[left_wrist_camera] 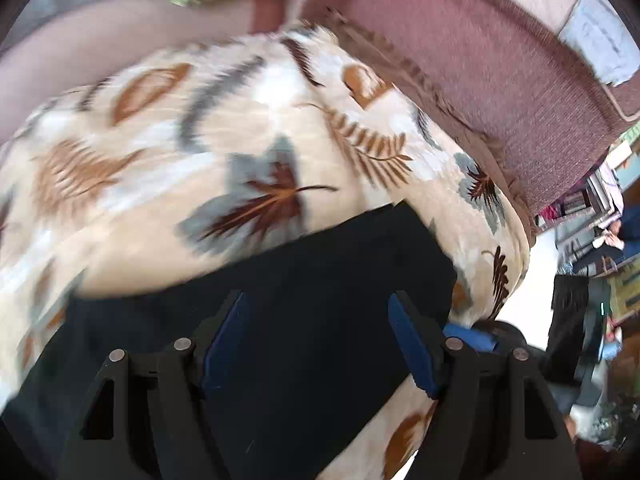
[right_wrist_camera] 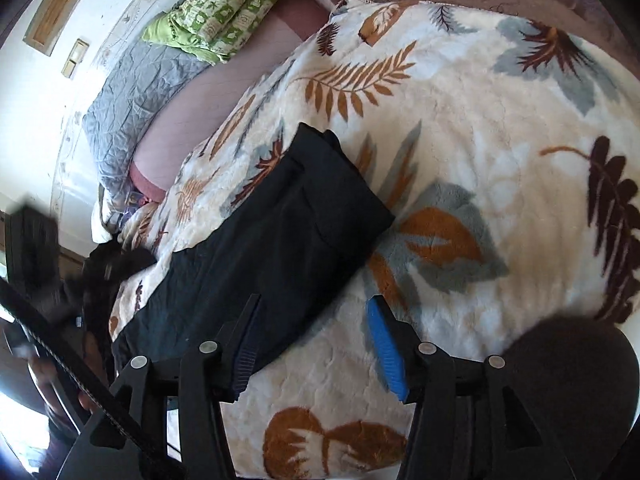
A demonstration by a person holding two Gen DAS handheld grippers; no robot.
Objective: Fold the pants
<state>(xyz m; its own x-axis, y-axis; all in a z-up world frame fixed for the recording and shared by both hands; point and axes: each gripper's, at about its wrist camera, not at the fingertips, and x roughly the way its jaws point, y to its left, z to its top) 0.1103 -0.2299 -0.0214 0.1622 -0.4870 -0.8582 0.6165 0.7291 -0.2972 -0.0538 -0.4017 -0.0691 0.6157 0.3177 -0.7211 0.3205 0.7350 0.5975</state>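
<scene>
Plainly both grippers' jaws gape empty above the pants.

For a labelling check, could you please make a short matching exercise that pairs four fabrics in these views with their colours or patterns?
Things:
1. pants
2. blanket under the pants
3. bundle at the far end of the bed
4. quilt beside the bundle

Colours or patterns:
A. plain grey, crinkled
B. cream with brown, orange and grey leaves
C. dark, nearly black
D. green and white print

Pairs: 1-C, 2-B, 3-D, 4-A
</scene>
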